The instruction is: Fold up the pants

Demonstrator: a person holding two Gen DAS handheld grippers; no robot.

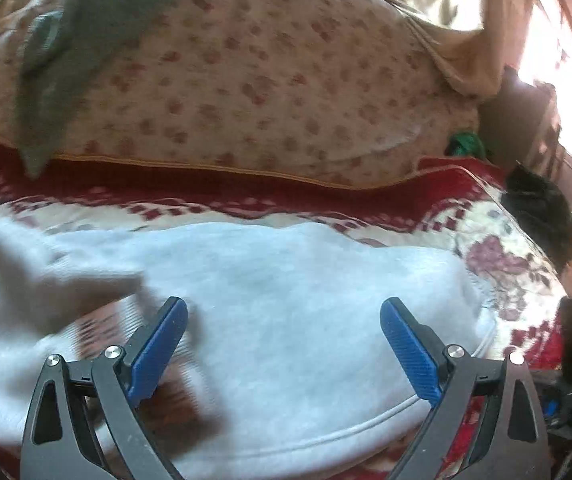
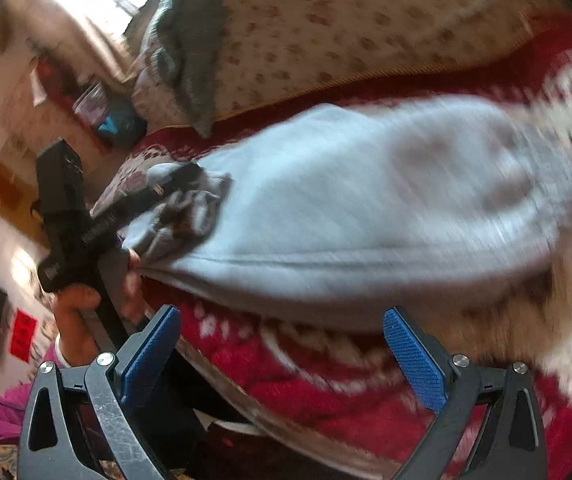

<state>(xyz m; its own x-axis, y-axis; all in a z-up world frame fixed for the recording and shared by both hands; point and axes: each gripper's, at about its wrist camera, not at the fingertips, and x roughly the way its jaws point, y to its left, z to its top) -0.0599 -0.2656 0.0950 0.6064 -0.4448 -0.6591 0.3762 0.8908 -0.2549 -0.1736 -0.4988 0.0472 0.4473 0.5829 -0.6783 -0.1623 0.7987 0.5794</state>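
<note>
The light grey pants (image 1: 286, 300) lie spread across a red-and-cream floral blanket (image 1: 497, 248) that covers the bed, filling the lower middle of the left wrist view, with a white-piped edge curving nearest the camera. To the left in that view, a grey garment (image 1: 58, 68) is draped over a beige quilt with small reddish motifs (image 1: 266, 80), which is heaped behind the blanket. At the right, a tan curtain (image 1: 481, 40) hangs beside a sunlit window (image 1: 561, 72), and a small green object (image 1: 467, 145) sits in the gap below it; what it is cannot be told. The left gripper (image 1: 284, 350) hovers over the pants, its blue-padded fingers spread wide and holding nothing.

In the right wrist view, a cluttered wall at far left is too blurred to read. Next comes the left gripper's black body, gripped by a bare hand (image 2: 82, 320), with its tips at a bunched end of the pants (image 2: 365, 208); from this angle the tips are hidden by folds. The pants stretch rightward across the blanket (image 2: 325, 392), smeared by motion blur toward the right edge. The right gripper (image 2: 282, 354) stands wide apart and empty above the blanket's red border, just short of the pants' near seam. The bed's edge drops away below it into shadow.
</note>
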